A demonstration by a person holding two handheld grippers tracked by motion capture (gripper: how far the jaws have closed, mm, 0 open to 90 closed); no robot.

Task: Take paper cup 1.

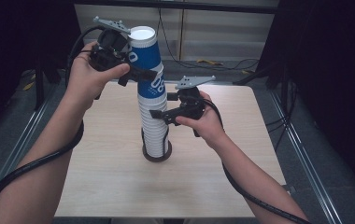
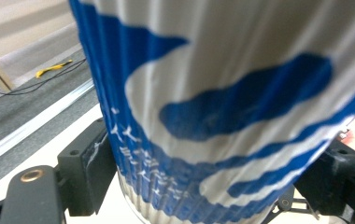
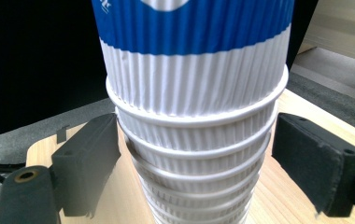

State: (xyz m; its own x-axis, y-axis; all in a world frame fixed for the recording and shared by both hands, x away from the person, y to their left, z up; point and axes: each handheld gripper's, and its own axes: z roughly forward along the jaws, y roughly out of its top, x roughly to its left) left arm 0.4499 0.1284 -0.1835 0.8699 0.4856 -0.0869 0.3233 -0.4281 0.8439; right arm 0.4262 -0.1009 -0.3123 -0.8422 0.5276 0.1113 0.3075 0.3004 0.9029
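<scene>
A tall stack (image 1: 153,116) of nested paper cups stands upright on the table (image 1: 110,177), its long axis vertical, with its foot inside a dark ring (image 1: 156,156). Each cup sits mouth-up in the one below, rims showing as close white bands in the right gripper view. The top cup (image 1: 145,51) (blue and white, ribbed) has its open mouth facing up and looks empty. The left gripper (image 1: 136,70) is at the top cup: its jaws lie one on each side of the cup wall, touching it, so it is closed on that cup. The right gripper (image 1: 159,114) is lower on the stack; its jaws bracket the white rims, the left one touching, the right one with a small gap, so they stand open around the stack.
</scene>
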